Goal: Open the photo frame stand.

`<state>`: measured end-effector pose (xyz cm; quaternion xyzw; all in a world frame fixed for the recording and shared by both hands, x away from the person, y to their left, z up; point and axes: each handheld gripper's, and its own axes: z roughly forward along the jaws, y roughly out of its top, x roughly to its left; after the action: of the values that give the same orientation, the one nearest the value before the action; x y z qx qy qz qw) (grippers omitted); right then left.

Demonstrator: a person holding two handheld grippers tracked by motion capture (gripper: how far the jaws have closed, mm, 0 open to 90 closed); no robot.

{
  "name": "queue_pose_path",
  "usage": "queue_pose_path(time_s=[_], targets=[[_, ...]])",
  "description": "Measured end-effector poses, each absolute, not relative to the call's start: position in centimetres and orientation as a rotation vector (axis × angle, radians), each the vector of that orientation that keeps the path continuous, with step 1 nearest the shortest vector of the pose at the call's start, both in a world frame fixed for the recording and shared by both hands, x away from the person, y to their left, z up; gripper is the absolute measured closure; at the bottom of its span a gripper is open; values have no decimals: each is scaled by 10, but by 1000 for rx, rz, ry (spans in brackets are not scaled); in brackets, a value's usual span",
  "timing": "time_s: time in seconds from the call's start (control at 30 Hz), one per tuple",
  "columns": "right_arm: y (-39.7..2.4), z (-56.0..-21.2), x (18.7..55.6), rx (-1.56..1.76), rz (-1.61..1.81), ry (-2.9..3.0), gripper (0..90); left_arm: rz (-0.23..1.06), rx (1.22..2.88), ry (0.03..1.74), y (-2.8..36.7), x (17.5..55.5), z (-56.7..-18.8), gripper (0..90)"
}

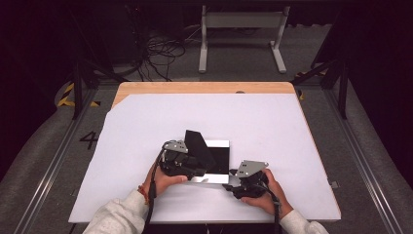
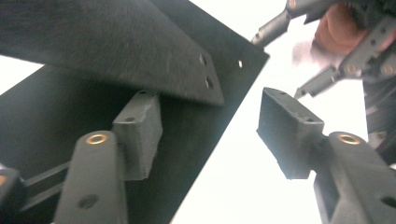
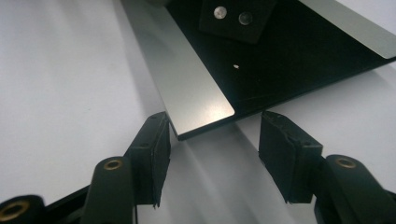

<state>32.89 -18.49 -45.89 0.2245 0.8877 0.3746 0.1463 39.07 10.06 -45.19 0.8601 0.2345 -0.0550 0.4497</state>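
The flat black picture frame with silver borders [image 1: 217, 157] is lying face-down on the white-covered bench [image 1: 272, 126]. The left gripper [image 1: 187, 163], jaws spread, is releasing its hinged black stand flap [image 1: 198, 146]; the right gripper [image 3: 212, 154], jaws spread, is straddling the frame's corner. Next, probably standing it upright.

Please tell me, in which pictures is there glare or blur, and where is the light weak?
High view: the floor around the white table is dark, the table evenly lit. Left gripper view: the background is overexposed white, the black panel and the hand are blurred. Right gripper view: soft glare on the silver frame edge; both pads sharp.
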Motion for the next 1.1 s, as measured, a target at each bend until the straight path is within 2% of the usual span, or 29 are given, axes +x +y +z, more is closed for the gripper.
queue_pose_path(time_s=[0.07, 0.17, 0.3, 0.37, 0.43, 0.67, 0.73, 0.87, 1.1], targets=[[-186, -460, 330, 659, 1094, 2561, 444, -70, 2148, 572, 108, 386, -449, 311], [-188, -461, 331, 670, 1122, 2567, 485, 45, 2179, 525, 120, 373, -444, 261], [-188, -461, 331, 672, 1129, 2563, 490, 197, 2209, 470, 135, 357, -441, 260], [-188, -461, 330, 660, 1129, 2562, 514, 211, 2234, 465, 141, 353, -445, 266], [-188, -460, 329, 657, 1135, 2560, 528, 284, 2277, 461, 144, 349, -450, 282], [-187, -460, 328, 648, 1157, 2560, 559, 326, 2325, 486, 153, 349, -464, 331], [-187, -459, 328, 642, 1172, 2551, 580, 303, 2307, 499, 154, 351, -466, 338], [-187, -457, 328, 649, 1210, 2537, 593, 275, 2291, 503, 154, 354, -468, 332], [-187, -454, 327, 646, 1258, 2502, 620, 308, 2292, 498, 151, 353, -468, 325]])
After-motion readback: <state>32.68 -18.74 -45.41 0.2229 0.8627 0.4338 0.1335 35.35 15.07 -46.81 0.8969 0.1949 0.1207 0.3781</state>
